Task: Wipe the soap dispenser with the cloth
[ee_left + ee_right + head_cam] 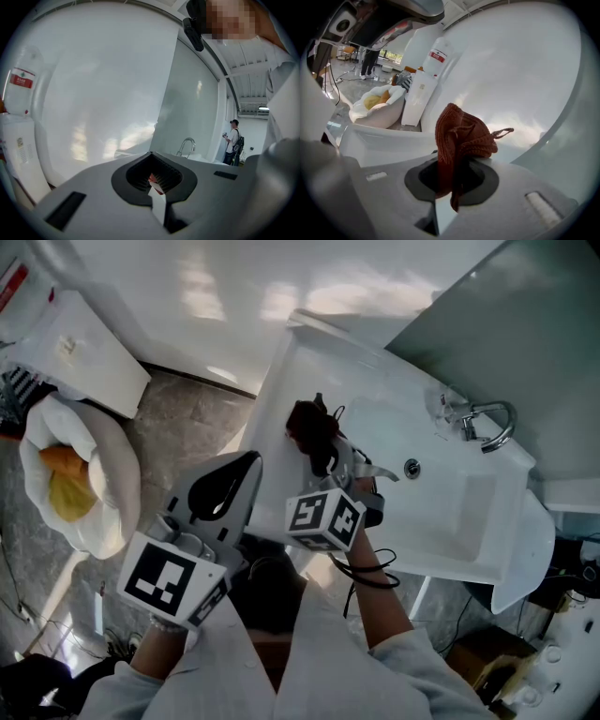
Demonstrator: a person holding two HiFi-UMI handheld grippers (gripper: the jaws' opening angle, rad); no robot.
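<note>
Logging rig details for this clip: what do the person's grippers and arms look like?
Left gripper and right gripper: grey shells, black jaw linings, each with a cube of black-and-white square markers. White sleeves; black cable looping at the right wrist.

My left gripper [244, 470] is pale grey plastic, with a dark, ribbed, rounded recess lining the jaws and a dark rectangular slot set into each side. Behind it sits its marker cube [173, 579], white with black squares. My right gripper [333, 465] has the same grey shell and dark lining, and its own cube [323, 518] carries a smaller black-and-white pattern. My sleeves [412, 652] are white, loose and a little creased. A thin black cable [375, 575], or possibly a strap, loops at my right wrist. I can't tell which.
</note>
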